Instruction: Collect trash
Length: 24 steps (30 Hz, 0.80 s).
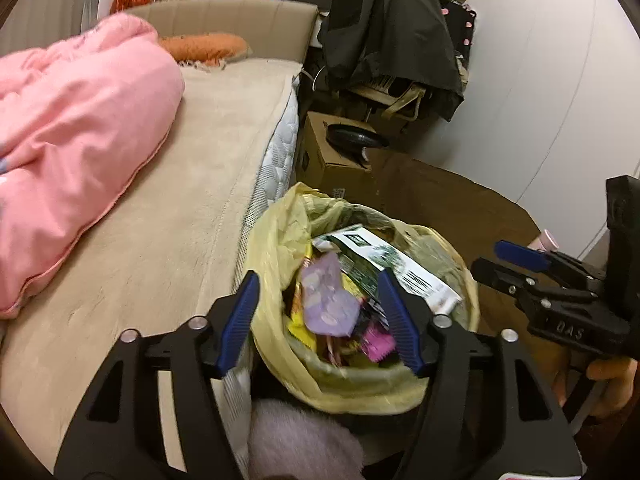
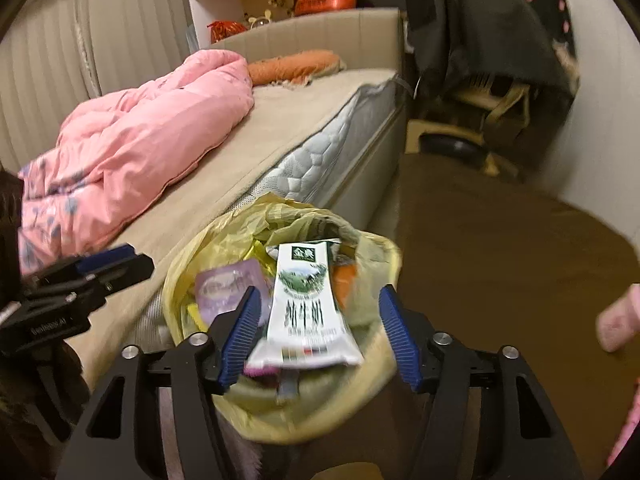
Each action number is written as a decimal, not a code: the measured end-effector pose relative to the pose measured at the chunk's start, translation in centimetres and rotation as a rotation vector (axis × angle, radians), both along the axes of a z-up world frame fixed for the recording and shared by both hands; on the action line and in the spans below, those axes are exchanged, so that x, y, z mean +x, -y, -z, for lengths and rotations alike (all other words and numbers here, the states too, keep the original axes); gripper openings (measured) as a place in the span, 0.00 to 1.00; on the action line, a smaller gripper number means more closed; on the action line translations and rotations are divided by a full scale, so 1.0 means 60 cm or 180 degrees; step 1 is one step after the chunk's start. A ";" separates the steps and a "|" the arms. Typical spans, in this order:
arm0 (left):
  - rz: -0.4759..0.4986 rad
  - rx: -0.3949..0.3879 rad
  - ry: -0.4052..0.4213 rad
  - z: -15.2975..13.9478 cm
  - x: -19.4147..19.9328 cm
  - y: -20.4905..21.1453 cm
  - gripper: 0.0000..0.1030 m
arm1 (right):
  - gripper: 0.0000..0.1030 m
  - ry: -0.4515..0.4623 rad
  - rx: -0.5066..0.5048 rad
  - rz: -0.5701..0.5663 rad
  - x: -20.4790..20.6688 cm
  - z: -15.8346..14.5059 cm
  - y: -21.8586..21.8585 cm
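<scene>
A trash bin lined with a yellow bag (image 1: 276, 248) stands on the floor beside the bed; it also shows in the right wrist view (image 2: 180, 276). Inside lie a white and green milk carton (image 1: 384, 260) (image 2: 304, 312), a purple wrapper (image 1: 328, 300) (image 2: 228, 284) and other bright wrappers. My left gripper (image 1: 320, 300) hovers open just above the bin with nothing between its blue pads. My right gripper (image 2: 320, 320) is open above the bin too, and the carton lies below it. The right gripper also shows at the right of the left wrist view (image 1: 504, 264).
The bed (image 1: 160, 208) with a pink duvet (image 1: 72, 128) runs along the left. A cardboard box (image 1: 332, 152) and a chair draped with dark clothes (image 1: 392, 32) stand behind the bin. Brown floor (image 2: 500, 248) lies to the right.
</scene>
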<state>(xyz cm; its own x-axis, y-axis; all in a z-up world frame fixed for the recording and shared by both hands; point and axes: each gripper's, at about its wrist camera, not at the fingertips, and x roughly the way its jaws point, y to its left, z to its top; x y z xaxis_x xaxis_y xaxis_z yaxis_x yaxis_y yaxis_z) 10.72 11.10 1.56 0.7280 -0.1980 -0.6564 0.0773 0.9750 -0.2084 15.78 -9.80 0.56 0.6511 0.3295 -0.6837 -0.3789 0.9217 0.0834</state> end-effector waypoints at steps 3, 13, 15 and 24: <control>0.0053 0.0120 0.0072 -0.010 -0.042 0.026 0.60 | 0.59 0.0077 -0.0074 0.0047 -0.053 -0.007 0.010; 0.0075 0.0448 0.0076 -0.009 -0.160 0.089 0.60 | 0.59 0.0149 -0.0058 0.0396 -0.206 -0.009 0.063; 0.0032 0.0530 0.0088 -0.011 -0.175 0.099 0.59 | 0.59 0.0189 -0.0088 0.0474 -0.227 -0.009 0.073; -0.0048 0.0775 0.0178 -0.011 -0.198 0.123 0.58 | 0.59 0.0210 -0.0077 0.0686 -0.262 -0.004 0.097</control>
<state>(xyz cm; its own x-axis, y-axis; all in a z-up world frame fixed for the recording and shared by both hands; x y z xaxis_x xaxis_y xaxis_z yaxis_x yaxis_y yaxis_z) -1.16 3.70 2.20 0.7663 -0.0278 -0.6419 0.0671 0.9971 0.0369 0.04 -15.59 0.82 0.7483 0.1620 -0.6433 -0.1770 0.9833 0.0419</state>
